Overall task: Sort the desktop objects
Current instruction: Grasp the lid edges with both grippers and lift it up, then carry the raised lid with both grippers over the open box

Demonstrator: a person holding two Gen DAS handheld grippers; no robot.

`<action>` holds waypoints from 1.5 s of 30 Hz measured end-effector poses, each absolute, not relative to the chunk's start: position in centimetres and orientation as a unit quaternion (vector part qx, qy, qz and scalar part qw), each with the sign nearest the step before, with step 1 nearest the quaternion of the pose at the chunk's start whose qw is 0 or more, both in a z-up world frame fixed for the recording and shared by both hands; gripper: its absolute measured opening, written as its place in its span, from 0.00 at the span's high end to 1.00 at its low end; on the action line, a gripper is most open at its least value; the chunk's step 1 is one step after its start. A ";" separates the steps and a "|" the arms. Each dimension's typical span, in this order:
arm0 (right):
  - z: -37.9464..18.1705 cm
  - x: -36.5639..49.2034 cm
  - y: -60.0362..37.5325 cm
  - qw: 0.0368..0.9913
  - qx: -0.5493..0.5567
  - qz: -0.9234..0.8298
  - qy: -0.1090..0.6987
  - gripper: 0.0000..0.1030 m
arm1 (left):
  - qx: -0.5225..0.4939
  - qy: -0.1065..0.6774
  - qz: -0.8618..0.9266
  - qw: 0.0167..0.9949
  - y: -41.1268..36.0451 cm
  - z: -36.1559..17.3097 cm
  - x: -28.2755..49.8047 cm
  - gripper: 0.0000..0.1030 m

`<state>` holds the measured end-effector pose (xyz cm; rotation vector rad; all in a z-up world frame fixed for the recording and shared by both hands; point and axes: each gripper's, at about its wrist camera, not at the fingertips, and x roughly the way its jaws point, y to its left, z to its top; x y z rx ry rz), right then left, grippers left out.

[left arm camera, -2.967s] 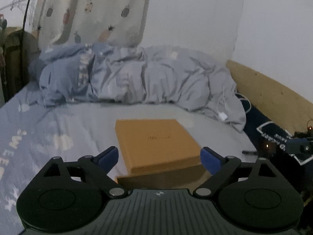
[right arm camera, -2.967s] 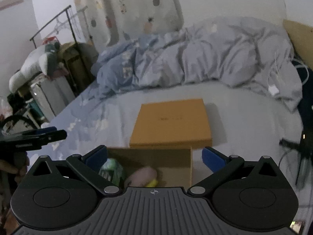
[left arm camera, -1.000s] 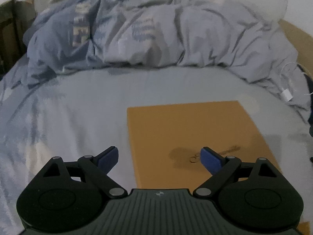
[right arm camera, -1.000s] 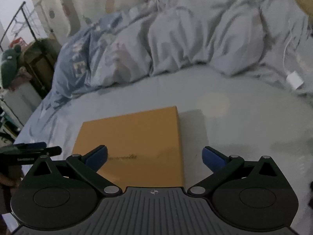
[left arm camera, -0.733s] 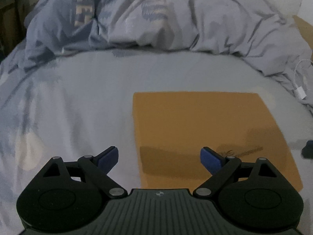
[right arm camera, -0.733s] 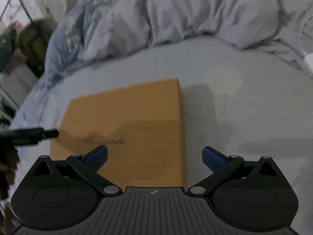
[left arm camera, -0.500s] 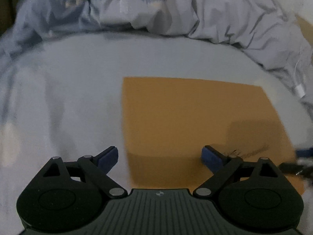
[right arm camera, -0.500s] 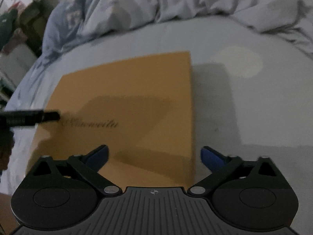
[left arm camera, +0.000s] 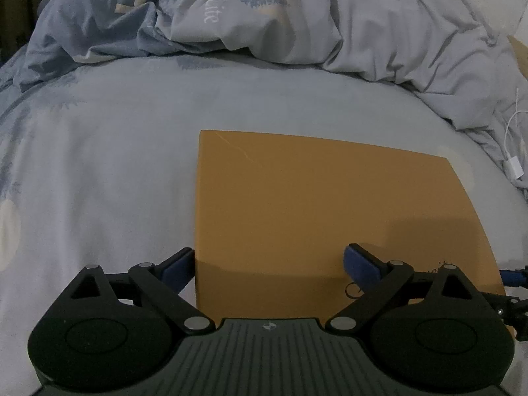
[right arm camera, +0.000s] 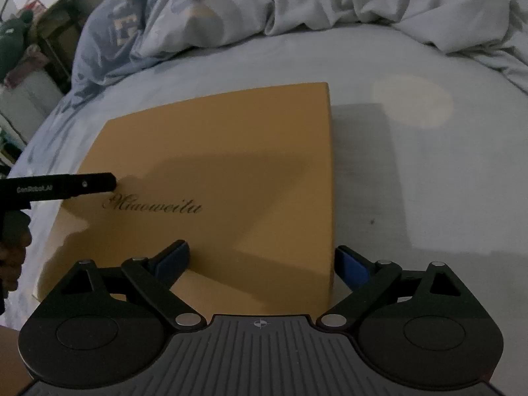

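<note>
A flat orange box lid (left arm camera: 323,204) with script lettering lies on the pale blue bed sheet; it also shows in the right wrist view (right arm camera: 224,178). My left gripper (left arm camera: 269,265) is open and astride the lid's near left edge, one finger off the lid and one over it. My right gripper (right arm camera: 262,262) is open and astride the lid's near right edge. The left gripper's finger shows as a black bar in the right wrist view (right arm camera: 66,186) over the lid's left side. The right gripper's blue tip shows at the left wrist view's right edge (left arm camera: 513,277).
A crumpled blue-grey duvet (left arm camera: 264,16) lies heaped behind the lid. A white charger cable (left arm camera: 514,161) lies at the right. Dark furniture and clutter (right arm camera: 29,49) stand left of the bed. A wooden headboard edge (left arm camera: 519,54) is at far right.
Both grippers have dropped and closed in on the orange lid, which now fills the views. The open brown box seen below earlier is out of sight. Both jaws stay open.
</note>
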<state>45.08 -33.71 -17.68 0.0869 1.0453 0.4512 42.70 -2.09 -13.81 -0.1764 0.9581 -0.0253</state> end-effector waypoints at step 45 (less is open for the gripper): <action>3.8 33.3 -34.7 0.913 -0.012 0.139 0.384 0.09 | -0.069 0.342 -0.025 0.937 -6.8 6.3 32.2 0.10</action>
